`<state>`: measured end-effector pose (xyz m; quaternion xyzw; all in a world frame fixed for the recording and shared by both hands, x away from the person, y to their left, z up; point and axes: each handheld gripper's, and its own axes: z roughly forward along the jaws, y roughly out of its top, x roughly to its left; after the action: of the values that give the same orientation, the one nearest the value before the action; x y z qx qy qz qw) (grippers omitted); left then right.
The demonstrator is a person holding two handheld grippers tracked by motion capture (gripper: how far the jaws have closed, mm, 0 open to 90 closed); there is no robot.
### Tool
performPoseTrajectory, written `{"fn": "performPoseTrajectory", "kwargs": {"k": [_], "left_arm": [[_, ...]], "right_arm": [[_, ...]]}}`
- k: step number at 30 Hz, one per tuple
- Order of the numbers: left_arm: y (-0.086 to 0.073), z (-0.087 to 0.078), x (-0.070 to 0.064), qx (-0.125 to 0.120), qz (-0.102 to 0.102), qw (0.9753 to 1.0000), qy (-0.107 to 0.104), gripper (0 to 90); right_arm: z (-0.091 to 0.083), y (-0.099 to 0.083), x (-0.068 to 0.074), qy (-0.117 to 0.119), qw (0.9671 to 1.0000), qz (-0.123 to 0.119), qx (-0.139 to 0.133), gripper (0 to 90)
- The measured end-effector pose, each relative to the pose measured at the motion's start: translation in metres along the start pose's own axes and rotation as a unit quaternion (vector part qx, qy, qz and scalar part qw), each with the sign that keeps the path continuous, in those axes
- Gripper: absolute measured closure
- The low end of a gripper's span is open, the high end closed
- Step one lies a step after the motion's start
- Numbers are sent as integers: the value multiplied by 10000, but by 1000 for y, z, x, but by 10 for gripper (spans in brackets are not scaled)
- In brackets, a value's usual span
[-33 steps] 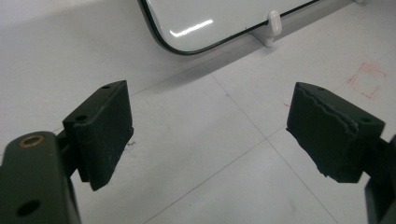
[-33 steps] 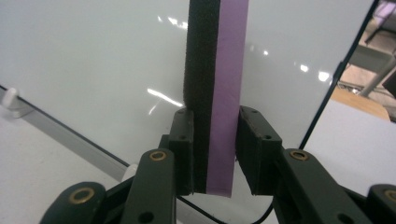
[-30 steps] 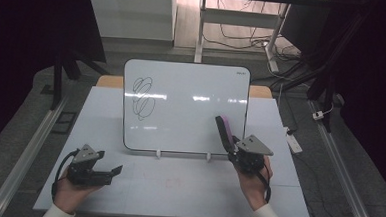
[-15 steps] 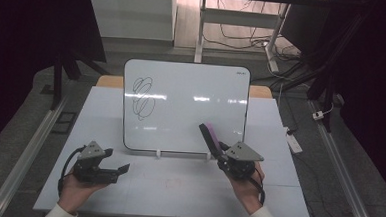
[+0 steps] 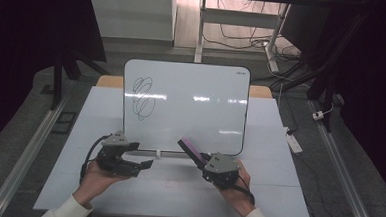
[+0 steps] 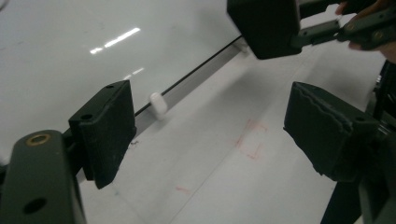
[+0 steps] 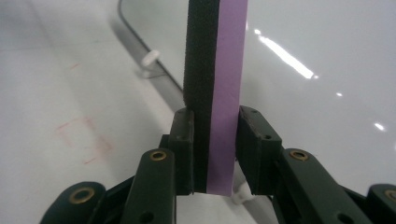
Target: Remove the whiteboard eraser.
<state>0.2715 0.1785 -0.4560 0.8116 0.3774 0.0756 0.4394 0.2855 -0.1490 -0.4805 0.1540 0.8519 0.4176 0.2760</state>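
glossy whiteboard (image 5: 191, 103) — eraser (image 7: 215, 70) of matt foam, rough black felt.

The whiteboard (image 5: 191, 106) stands on the table (image 5: 276, 193), behind both tongs, left (image 5: 145, 162) and right (image 5: 198, 156).

Looked like a lab or recording studio, not a home. White table (image 5: 276, 193) stood on grey carpet floor (image 5: 24, 129), flanked by metal rails (image 5: 348, 171) and dark curtains (image 5: 30, 25). Loose cables (image 5: 239, 38) ran behind under a white desk frame (image 5: 200, 29). A power strip (image 5: 294, 142) lay on the floor beside the table. Whiteboard (image 5: 191, 103) propped up centre.
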Motion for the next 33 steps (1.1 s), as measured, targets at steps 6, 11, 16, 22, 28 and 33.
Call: {"fn": "performPoseTrajectory", "kwargs": {"k": [6, 11, 16, 22, 28, 33], "left_arm": [[14, 11, -1, 111, -1, 9997, -209, 171], [26, 19, -2, 150, -35, 9988, -457, 177], [36, 30, -5, 229, -19, 9979, -605, 184], [43, 42, -10, 372, 51, 9963, -774, 191], [46, 48, -11, 483, 80, 9951, -863, 200], [47, 52, -9, 594, 71, 9941, -908, 206]], "right_arm": [[3, -1, 5, 54, 9997, -246, 40, 681], [4, -1, 8, 76, 9992, -399, 41, 681], [5, 0, 15, 90, 9980, -626, 24, 680], [7, 2, 23, 84, 9957, -920, -2, 680], [8, 2, 29, 43, 9932, -1163, -9, 680], [8, 2, 30, 75, 9909, -1342, -18, 680]]}}
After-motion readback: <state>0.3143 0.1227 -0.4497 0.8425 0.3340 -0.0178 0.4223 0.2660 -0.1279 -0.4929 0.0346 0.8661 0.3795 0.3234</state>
